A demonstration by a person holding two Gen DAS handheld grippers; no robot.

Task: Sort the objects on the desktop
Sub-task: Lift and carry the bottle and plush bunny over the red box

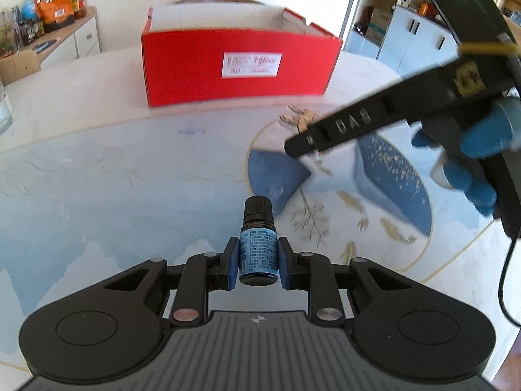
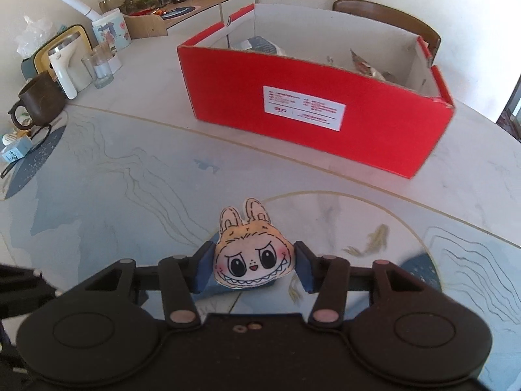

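My left gripper point(image 1: 258, 262) is shut on a small dark bottle point(image 1: 258, 247) with a blue label and black cap, held above the patterned table. My right gripper point(image 2: 254, 267) is shut on a flat plush rabbit-face toy point(image 2: 252, 254) with big eyes and a toothy grin. The red cardboard box point(image 1: 237, 65) stands ahead at the far side of the table; in the right wrist view the red box point(image 2: 325, 123) is open on top with several items inside. The right gripper tool shows in the left wrist view point(image 1: 390, 120), held by a blue-gloved hand point(image 1: 469, 163).
At the table's far left stand a brown mug point(image 2: 35, 101), a white kettle point(image 2: 63, 68), glasses point(image 2: 97, 68) and a tin. A wooden chair point(image 2: 390, 16) stands behind the box. A cabinet point(image 1: 65, 39) with snack bags is at the back left.
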